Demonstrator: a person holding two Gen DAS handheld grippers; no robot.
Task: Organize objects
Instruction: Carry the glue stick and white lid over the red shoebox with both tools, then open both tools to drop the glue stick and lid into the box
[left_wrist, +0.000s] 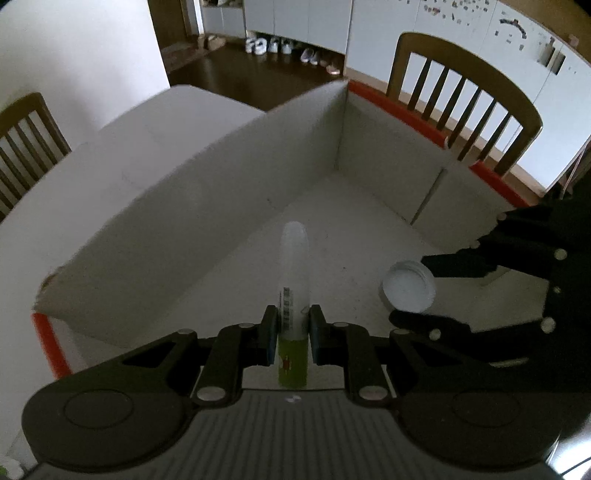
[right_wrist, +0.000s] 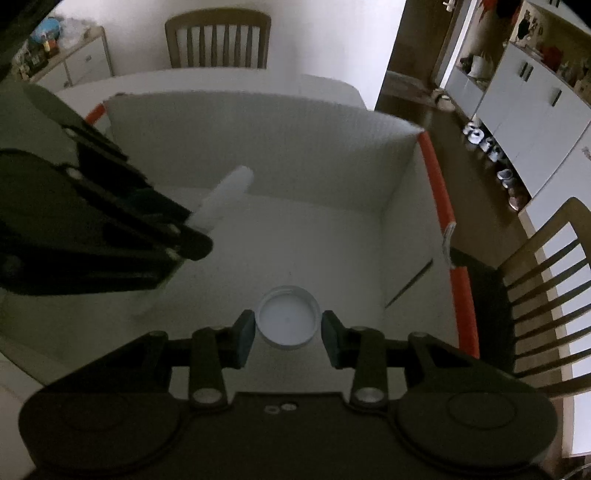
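My left gripper (left_wrist: 293, 325) is shut on a slim tube (left_wrist: 294, 258) with a white upper part and a green label, which points away from me over the floor of a white cardboard box (left_wrist: 207, 206). To its right, my right gripper (left_wrist: 413, 290) is shut on a round white lid (left_wrist: 406, 295), its hollow side showing. In the right wrist view the lid (right_wrist: 287, 321) sits between the two pads of the right gripper (right_wrist: 288, 329), above the box (right_wrist: 258, 147) floor. The left gripper (right_wrist: 195, 229) comes in from the left with the tube (right_wrist: 229, 192) sticking out.
The box has orange-edged rims (right_wrist: 437, 184) and stands on a white table (left_wrist: 129, 133). Wooden chairs stand beyond the box (left_wrist: 465, 99) and at the table's left (left_wrist: 26, 133). Another chair (right_wrist: 546, 295) is close on the right. Shoes line white cabinets on the dark floor.
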